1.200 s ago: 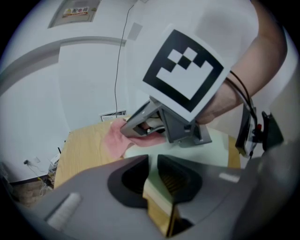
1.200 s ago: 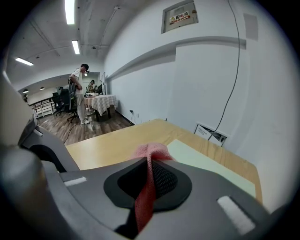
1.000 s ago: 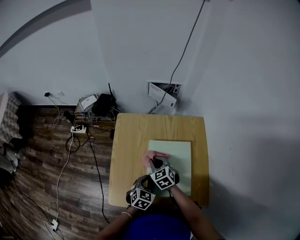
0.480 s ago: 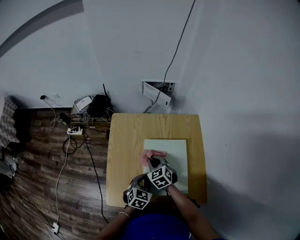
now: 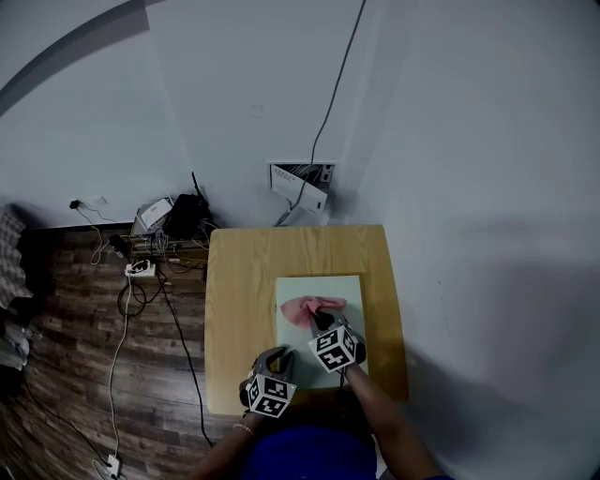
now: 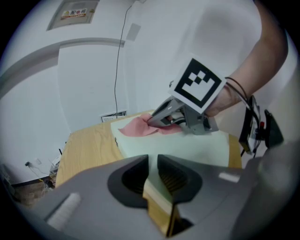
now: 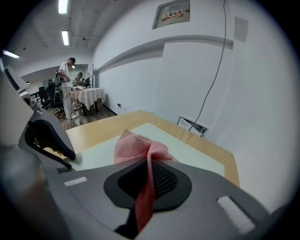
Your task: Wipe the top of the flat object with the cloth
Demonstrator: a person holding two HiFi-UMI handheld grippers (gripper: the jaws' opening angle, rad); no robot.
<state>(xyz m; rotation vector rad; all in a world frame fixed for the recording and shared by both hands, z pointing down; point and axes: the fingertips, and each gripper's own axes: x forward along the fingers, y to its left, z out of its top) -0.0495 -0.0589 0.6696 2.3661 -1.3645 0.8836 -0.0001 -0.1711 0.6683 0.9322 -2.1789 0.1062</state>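
1. Right gripper [image 7: 150, 171] has drawn the pink cloth [image 5: 307, 307] inward from the flat object's [image 5: 356, 291] left edge, its jaws pinching the cloth.
2. Left gripper [image 6: 153, 164] clamps the object's near edge.
3. Recommended: keep the cloth pressed down and overlap the passes.

Head view: dim, flat light; broad soft shadow on the wall [image 5: 487, 281] right of the counter [image 5: 242, 281]; curved fisheye lines. Gripper views: black round rims, left tool [image 6: 153, 163] and right tool [image 7: 150, 169] blurred close-up. Glare from ceiling strips [image 7: 61, 6], right gripper view.

The wall sign [image 7: 176, 15] is too small to read.
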